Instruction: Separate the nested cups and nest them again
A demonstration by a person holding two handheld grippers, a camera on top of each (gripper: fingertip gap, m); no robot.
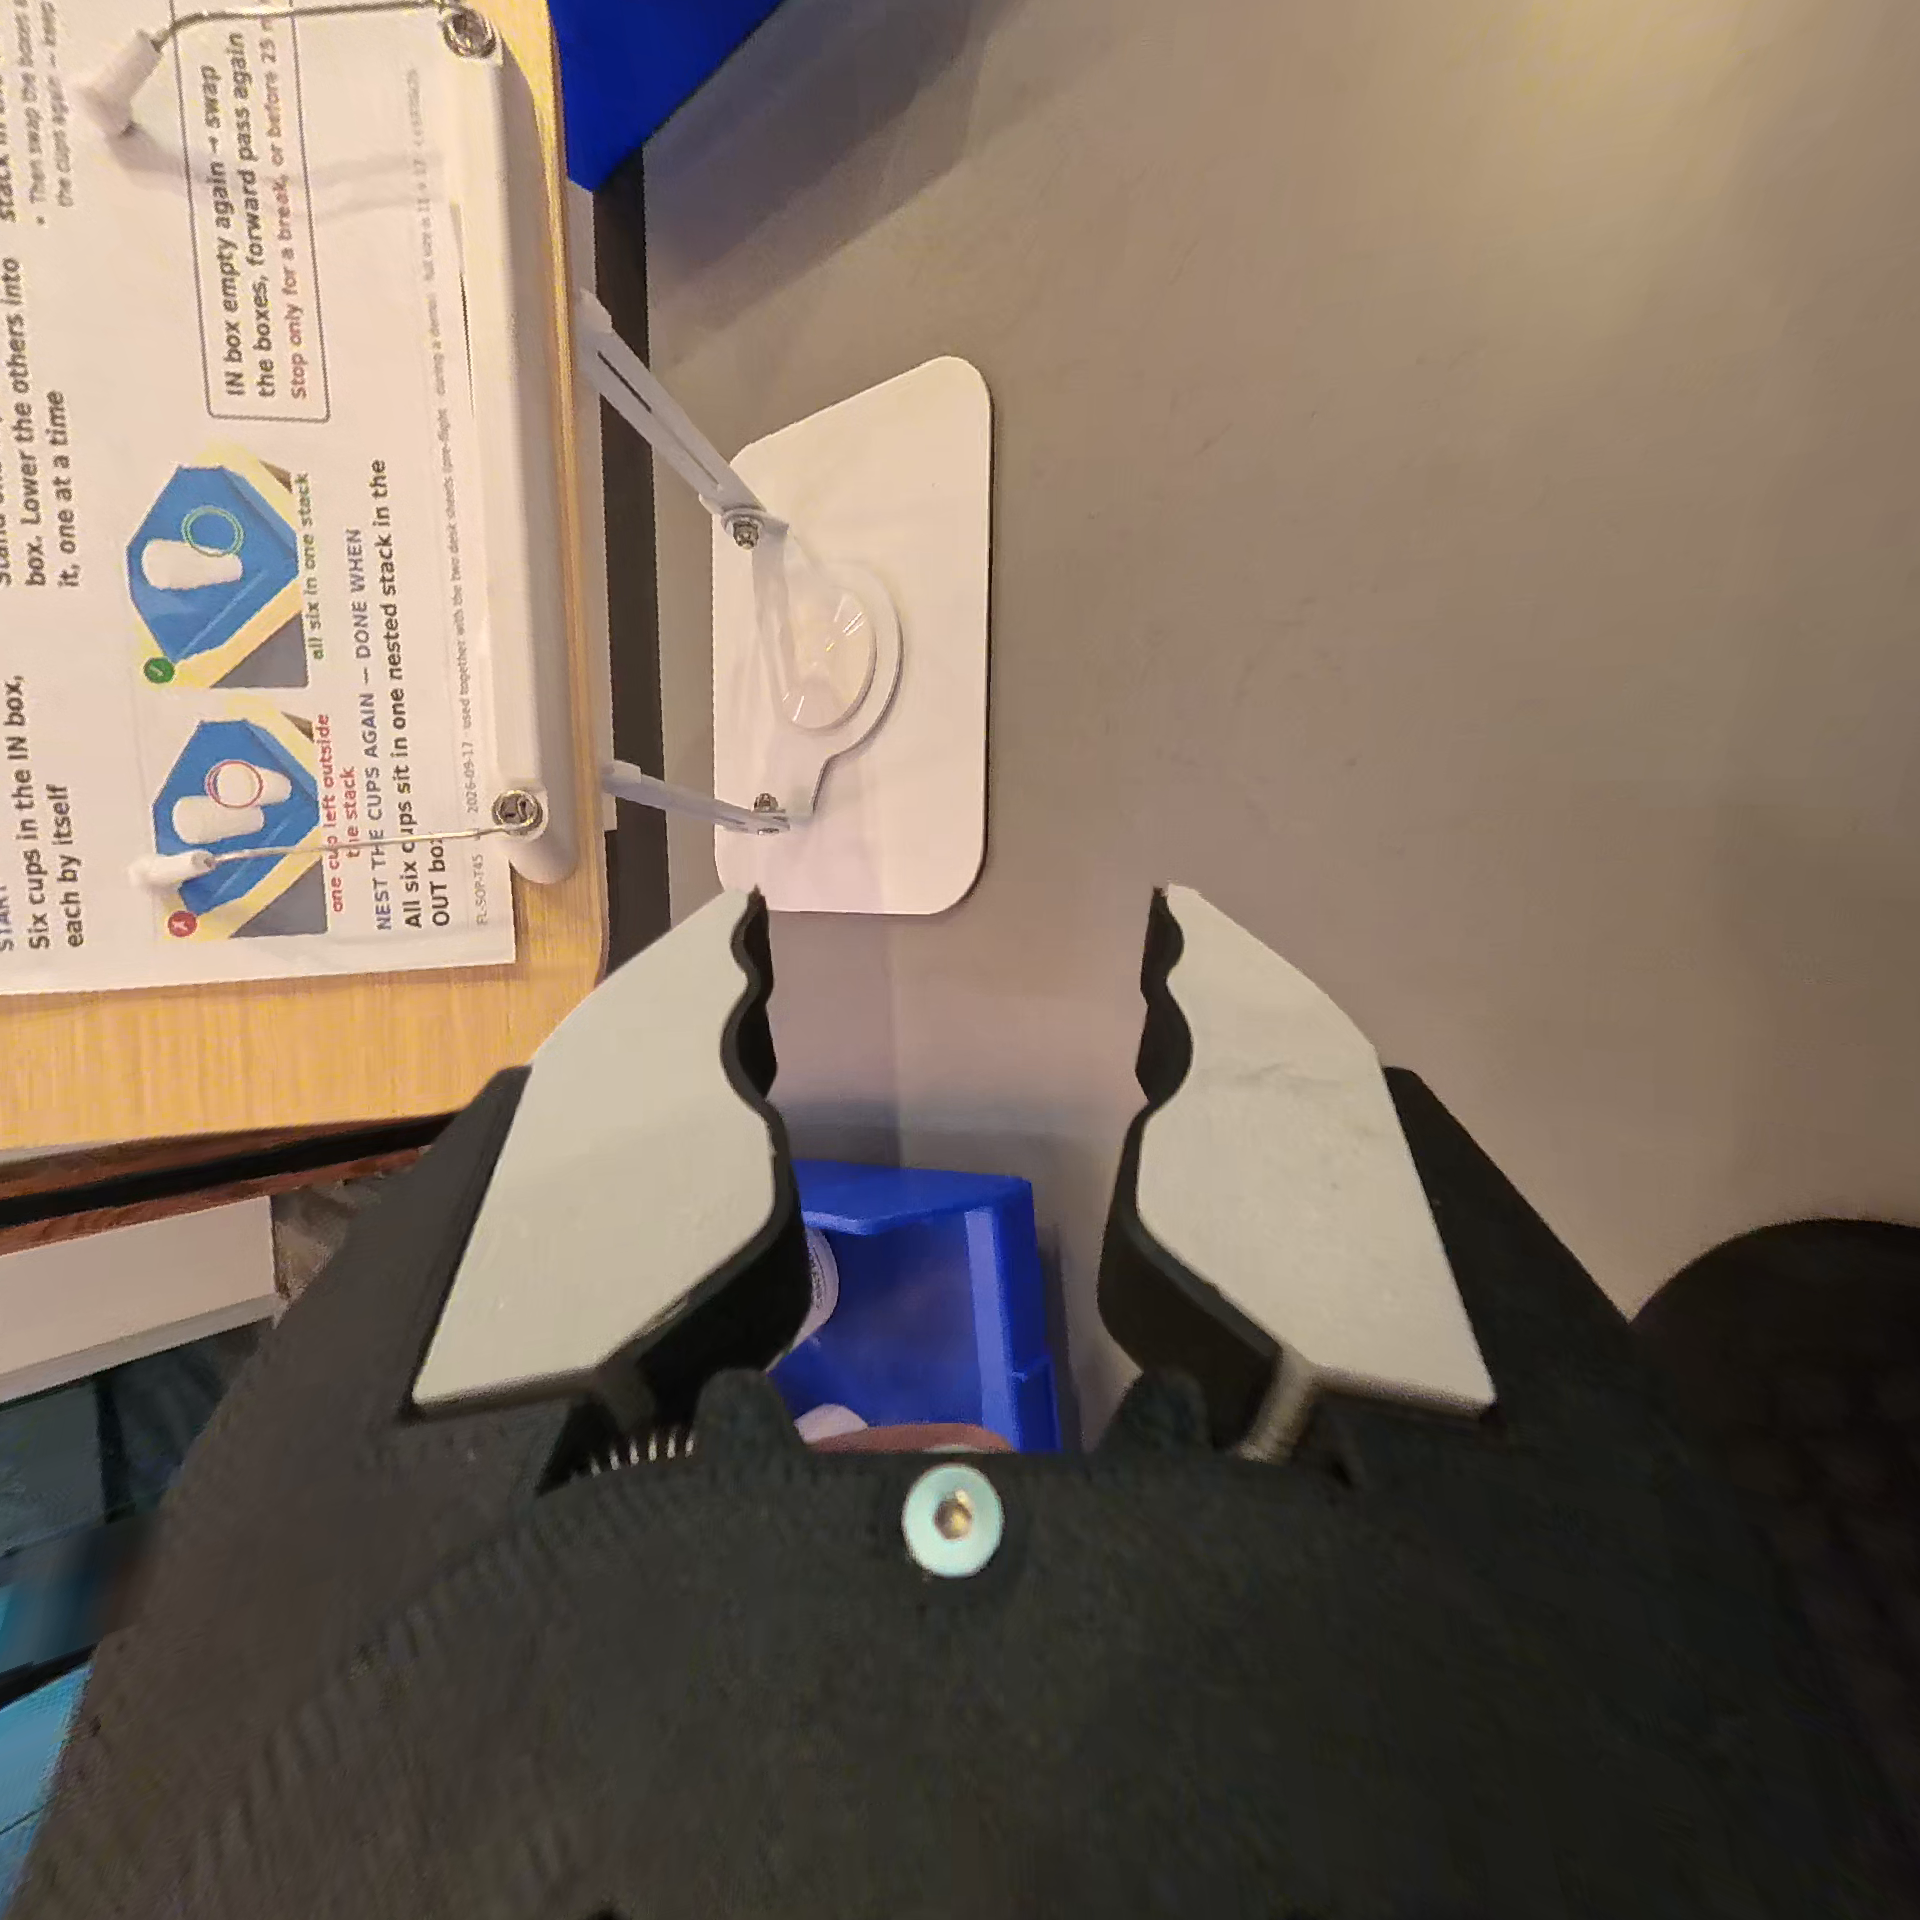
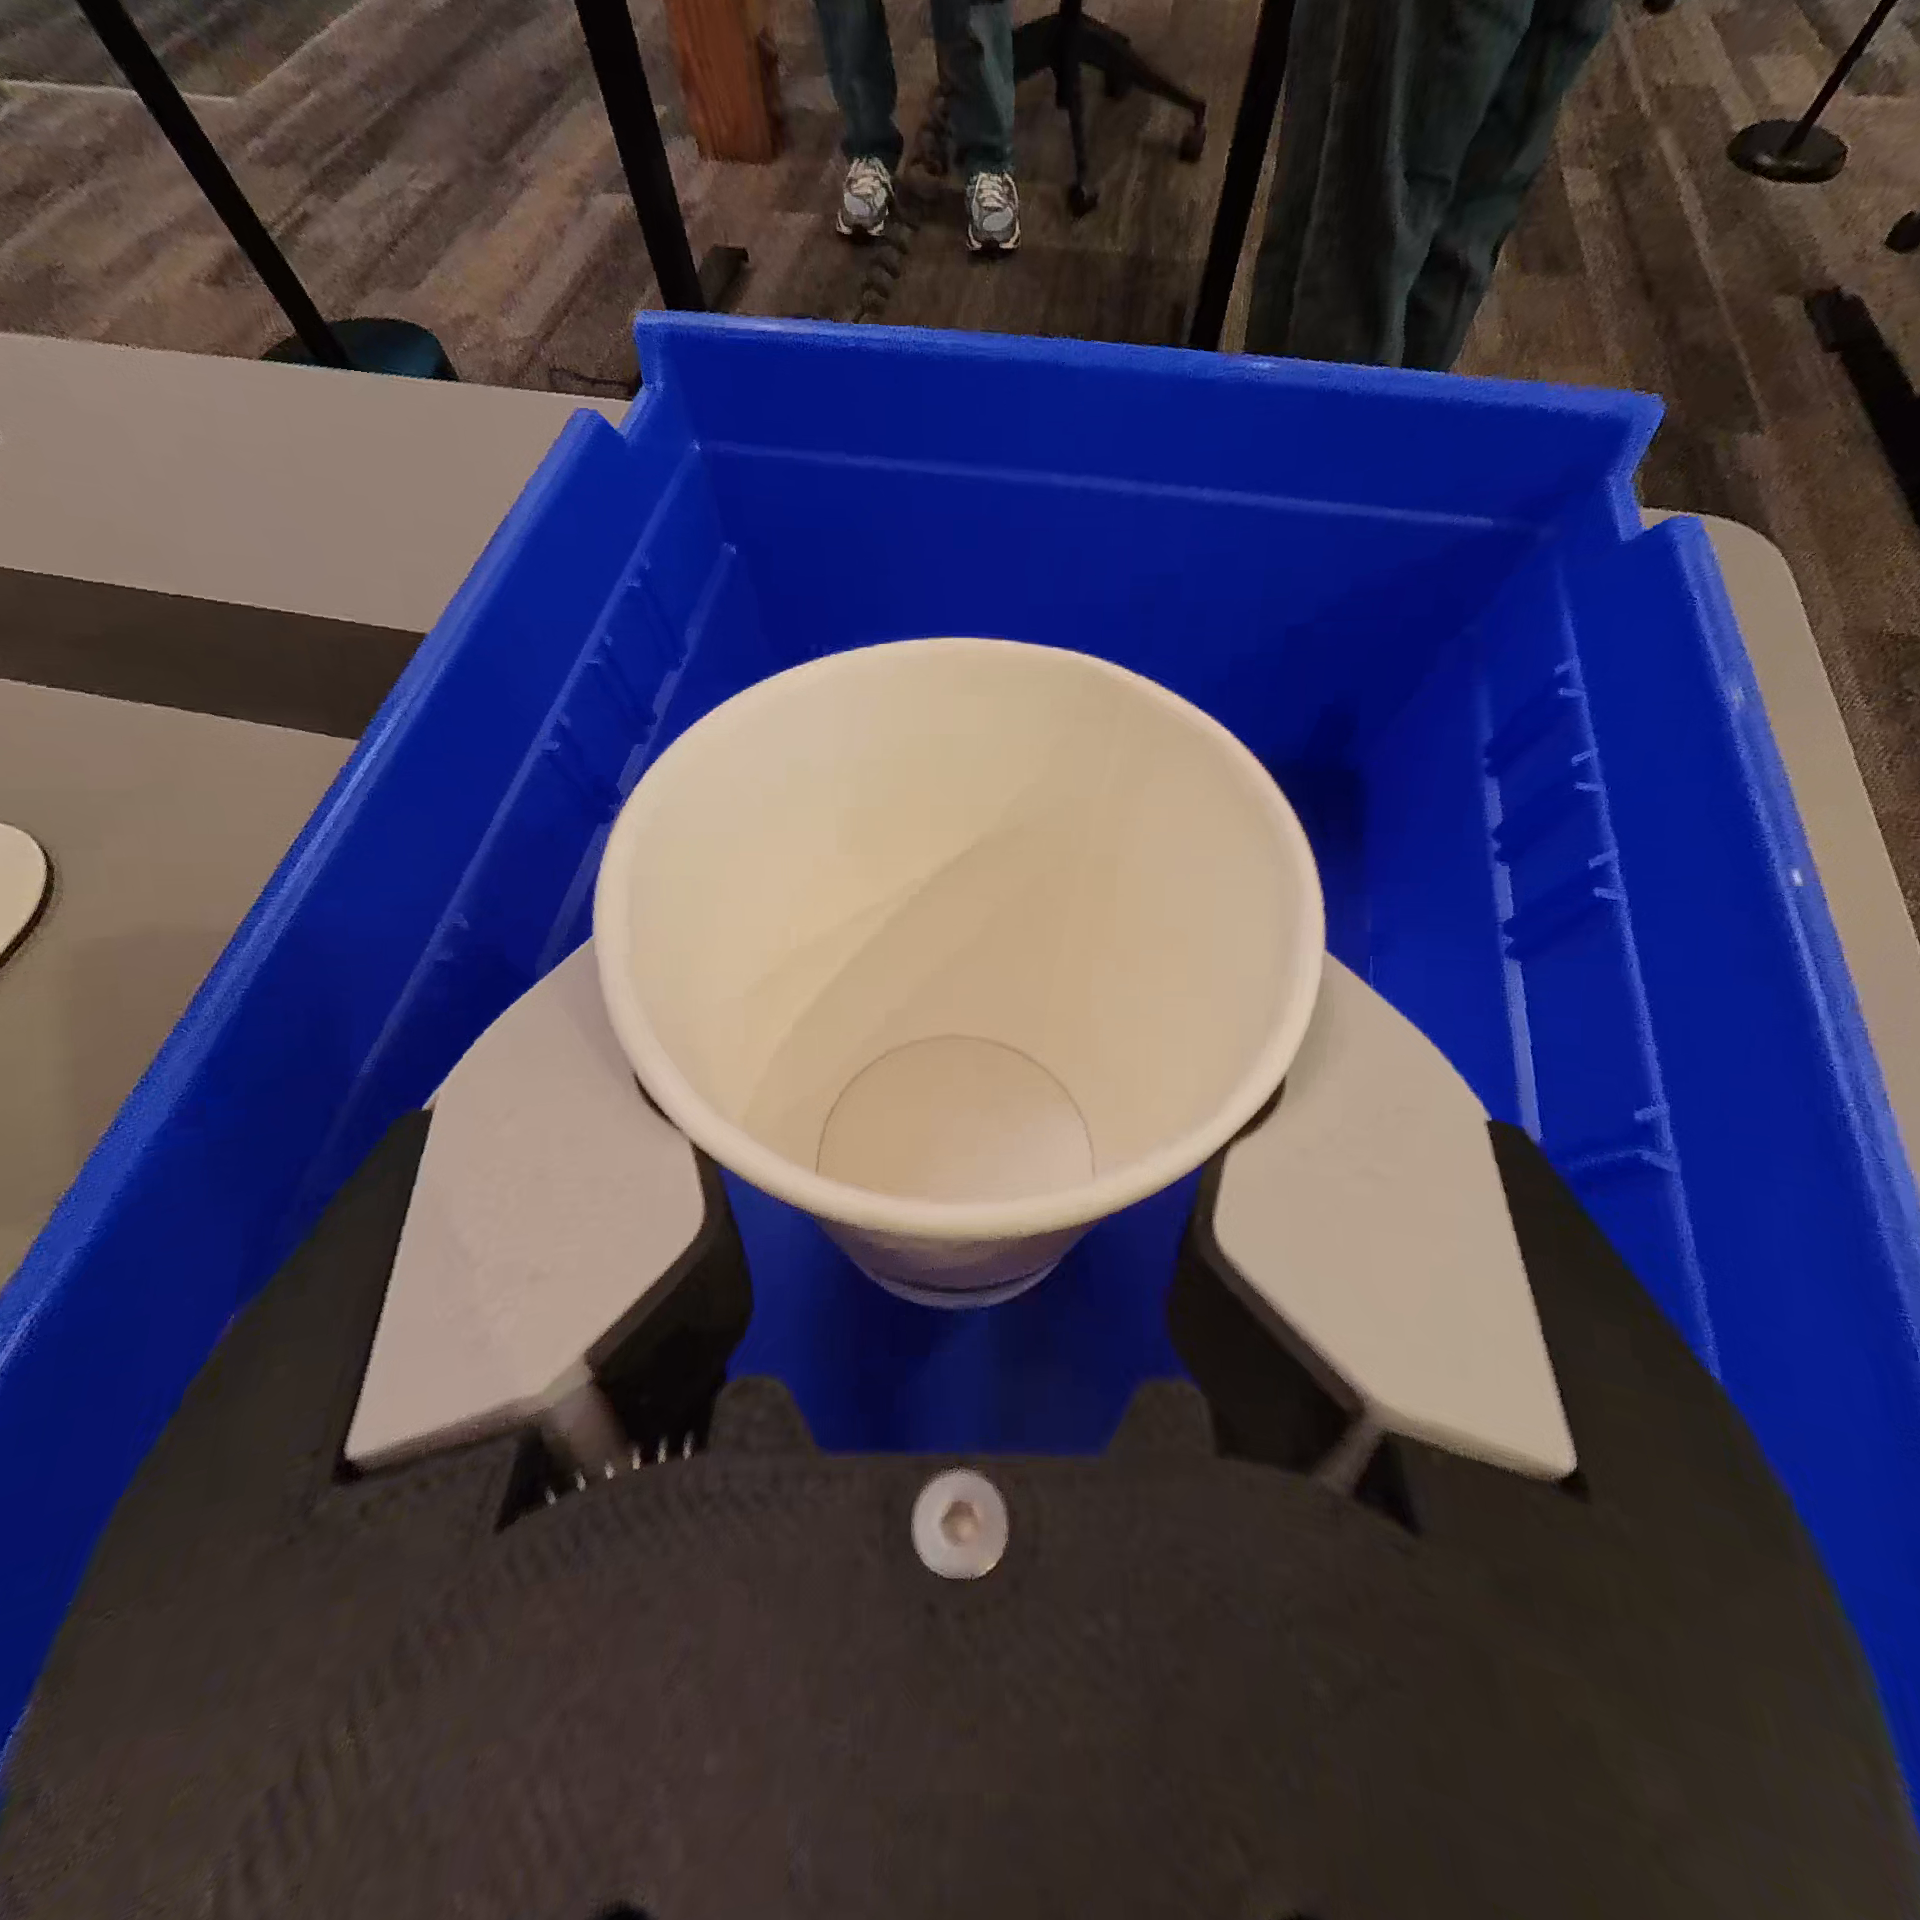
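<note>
The right gripper [image 2: 956, 1049] reaches down into a deep blue plastic bin [image 2: 1143, 499] that stands at the far edge of the grey table [image 2: 208, 499]. Between its two grey fingers [image 2: 540, 1195] stands one white paper cup [image 2: 956, 935], upright, mouth toward the camera, its base on the bin floor. The wide rim of the cup covers the fingertips and the pads, so I cannot tell if they press on the cup wall or stand free of it. The fingers are spread wide. Only one cup is seen; if more are nested under it, the rim hides this.

The left gripper [image 1: 956, 914] is open with nothing between its fingertips, and behind them is only the grey table surface. Beyond its tips lies a white rounded stand base [image 1: 914, 468] with thin metal arms going to a wooden board [image 1: 312, 1039] that carries a printed instruction sheet [image 1: 260, 520], cut off at the left edge. Under this gripper's body a second blue bin [image 1: 935, 1226] shows partly; something pale lies inside, too hidden to name.
</note>
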